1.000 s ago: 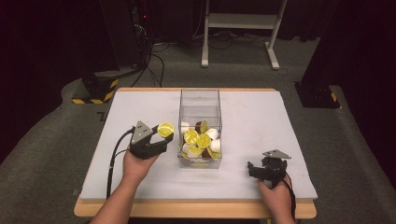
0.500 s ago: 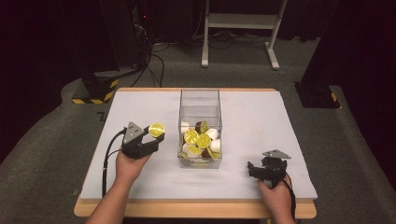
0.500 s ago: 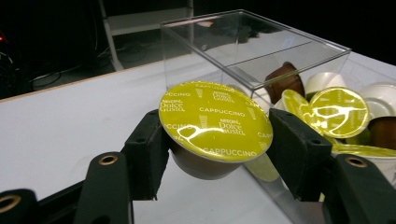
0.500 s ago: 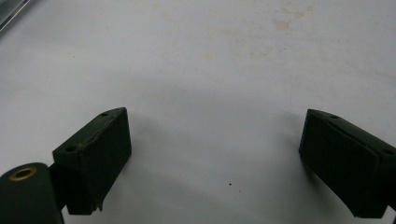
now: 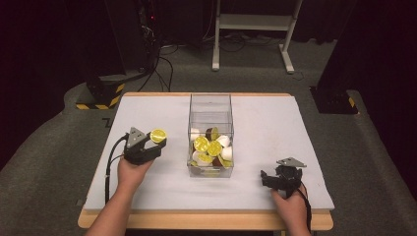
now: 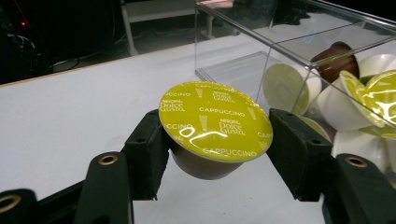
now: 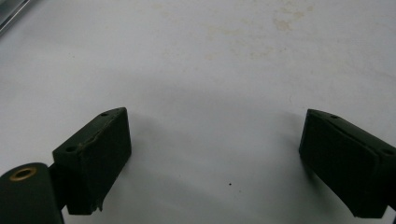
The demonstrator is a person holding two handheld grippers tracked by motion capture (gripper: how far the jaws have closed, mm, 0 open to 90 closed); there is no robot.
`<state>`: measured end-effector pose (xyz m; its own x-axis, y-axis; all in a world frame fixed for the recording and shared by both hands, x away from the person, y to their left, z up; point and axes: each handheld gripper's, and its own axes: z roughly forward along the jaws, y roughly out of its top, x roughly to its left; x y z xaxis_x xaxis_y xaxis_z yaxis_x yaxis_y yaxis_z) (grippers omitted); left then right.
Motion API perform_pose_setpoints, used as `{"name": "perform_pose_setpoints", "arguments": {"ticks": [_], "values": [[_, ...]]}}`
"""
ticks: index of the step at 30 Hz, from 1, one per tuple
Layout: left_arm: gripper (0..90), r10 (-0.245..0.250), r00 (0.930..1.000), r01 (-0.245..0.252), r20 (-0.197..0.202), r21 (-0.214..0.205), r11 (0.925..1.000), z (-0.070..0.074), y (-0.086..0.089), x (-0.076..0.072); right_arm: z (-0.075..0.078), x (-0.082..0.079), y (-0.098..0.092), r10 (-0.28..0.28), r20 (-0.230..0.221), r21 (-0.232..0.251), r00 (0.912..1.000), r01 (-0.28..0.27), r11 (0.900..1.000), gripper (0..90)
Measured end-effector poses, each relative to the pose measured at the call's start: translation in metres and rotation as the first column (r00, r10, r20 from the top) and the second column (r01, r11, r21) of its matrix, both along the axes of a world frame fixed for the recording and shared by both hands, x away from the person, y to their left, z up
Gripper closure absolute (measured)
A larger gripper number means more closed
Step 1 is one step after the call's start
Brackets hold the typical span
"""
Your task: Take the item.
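Observation:
A coffee capsule with a yellow-green foil lid marked Cappuccino sits between both pads of my left gripper, which is shut on it. In the high view that left gripper holds the capsule a little above the table, left of the clear plastic box. The box holds several capsules, yellow-lidded, white and brown. My right gripper rests near the table's front right, its jaws wide apart. In the right gripper view the right gripper has only bare white table between its pads.
The white table top spreads around the box. Beyond its far edge stand a dark stand with yellow-black striped feet and a white frame. Cables trail from the left gripper.
My left gripper has carried the capsule leftward and slightly down, away from the box. The right gripper has stayed where it was.

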<state>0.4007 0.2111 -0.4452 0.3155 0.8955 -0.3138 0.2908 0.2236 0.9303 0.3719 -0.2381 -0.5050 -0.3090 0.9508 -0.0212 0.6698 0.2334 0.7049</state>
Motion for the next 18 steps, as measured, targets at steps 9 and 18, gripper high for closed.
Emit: {"name": "perform_pose_setpoints", "arguments": {"ticks": [9,18], "values": [[40.7,0.037,0.9982,-0.037,-0.048,0.006,0.9993,-0.014,0.007,0.020,0.000,0.000,0.000,0.000,0.002,-0.001,1.0000,0.000,1.0000,9.0],[40.7,0.062,0.9940,-0.063,-0.090,-0.006,0.9980,-0.031,0.011,0.040,0.000,0.000,0.000,0.000,0.003,-0.001,1.0000,0.000,1.0000,9.0]]}}
